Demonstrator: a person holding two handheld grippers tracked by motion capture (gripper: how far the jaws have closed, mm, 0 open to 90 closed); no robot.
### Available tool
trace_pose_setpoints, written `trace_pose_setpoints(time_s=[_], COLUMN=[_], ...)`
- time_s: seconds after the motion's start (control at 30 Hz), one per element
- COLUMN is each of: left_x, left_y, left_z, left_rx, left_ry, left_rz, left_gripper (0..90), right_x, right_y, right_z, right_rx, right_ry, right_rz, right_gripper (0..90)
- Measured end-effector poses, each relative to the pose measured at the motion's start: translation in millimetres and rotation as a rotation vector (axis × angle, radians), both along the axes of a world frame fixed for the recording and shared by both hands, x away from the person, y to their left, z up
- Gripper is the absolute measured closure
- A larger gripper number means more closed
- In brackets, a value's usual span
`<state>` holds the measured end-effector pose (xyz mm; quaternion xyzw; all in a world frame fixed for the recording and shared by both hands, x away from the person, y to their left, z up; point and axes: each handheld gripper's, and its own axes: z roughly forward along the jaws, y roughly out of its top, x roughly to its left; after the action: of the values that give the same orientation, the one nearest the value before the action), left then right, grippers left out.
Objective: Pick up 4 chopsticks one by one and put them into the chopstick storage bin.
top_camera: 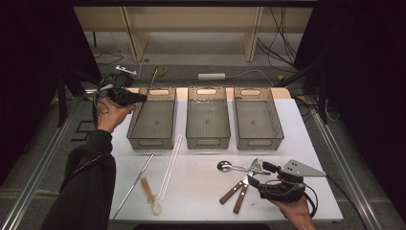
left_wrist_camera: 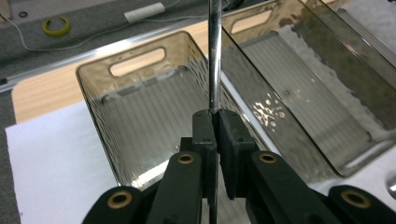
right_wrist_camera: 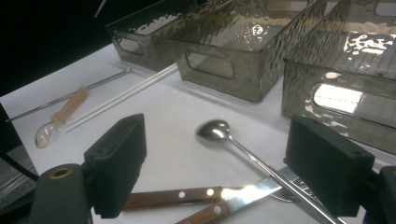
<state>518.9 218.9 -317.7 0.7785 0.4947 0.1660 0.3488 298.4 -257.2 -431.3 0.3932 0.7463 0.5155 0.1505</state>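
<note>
Left gripper (top_camera: 136,97) sits at the far left corner of the table (top_camera: 201,191), over the far end of the left tray (top_camera: 152,120). Its jaws are pressed together on a thin metal rod (left_wrist_camera: 215,56); in the left gripper view the rod rises straight up from between the pads, above the tray's interior. In the high view the rod's free end slants away past the table's far edge.

Right gripper (top_camera: 253,175) is near the front right corner, jaws set wide apart, nothing between the pads. A metal spoon (right_wrist_camera: 219,133) lies between the jaws in the right gripper view, bowl pointing toward the trays, with its handle running close by the right-hand pad. Two wooden-handled knives (right_wrist_camera: 187,198) lie just under and beside the spoon, blades crossing near its handle.

Middle tray (top_camera: 207,120) and right tray (top_camera: 257,122) stand beside the left one along the far edge.

Front left area: a second metal rod (top_camera: 136,182), a clear straw (top_camera: 170,165), and a wooden-handled plastic spoon (top_camera: 151,194), lying close together.
</note>
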Motion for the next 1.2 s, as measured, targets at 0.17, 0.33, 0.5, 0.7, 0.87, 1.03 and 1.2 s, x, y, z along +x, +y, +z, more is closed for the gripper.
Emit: trace_pose_setpoints(time_s=[0.17,0.33,0.5,0.7,0.87,1.03,1.2], left_x=[9.9,14.3,18.7,20.0,19.0,18.4,14.6], left_y=[3.5,6.3,8.1,10.3,10.4,10.6,10.3], left_z=[-11.1,-21.9,-34.4,-51.1,-59.9,-62.3,-57.6], left_rx=[-0.012,-0.01,0.0,0.028,0.048,0.046,0.033], left_ry=[-0.005,-0.023,-0.013,0.004,0.015,0.017,0.055], left_rz=[0.032,0.046,0.057,0.067,0.056,0.07,0.082], left_gripper=[85.2,85.2,85.2,85.1,85.0,85.9,44.2], right_x=[-0.2,-0.1,-0.2,-0.3,0.1,0.2,0.5], right_y=[-0.3,-0.6,-0.3,-0.9,-0.7,-0.3,-0.7], right_z=[0.1,0.0,0.0,0.1,-0.1,-0.5,-0.8], right_rx=[0.0,0.0,0.0,-0.001,-0.002,-0.002,-0.001], right_ry=[0.002,0.003,0.003,0.0,0.004,0.005,0.007], right_rz=[0.0,0.002,0.002,0.002,0.001,0.002,0.001], right_gripper=[21.4,21.4,21.4,21.4,21.4,21.4,21.4])
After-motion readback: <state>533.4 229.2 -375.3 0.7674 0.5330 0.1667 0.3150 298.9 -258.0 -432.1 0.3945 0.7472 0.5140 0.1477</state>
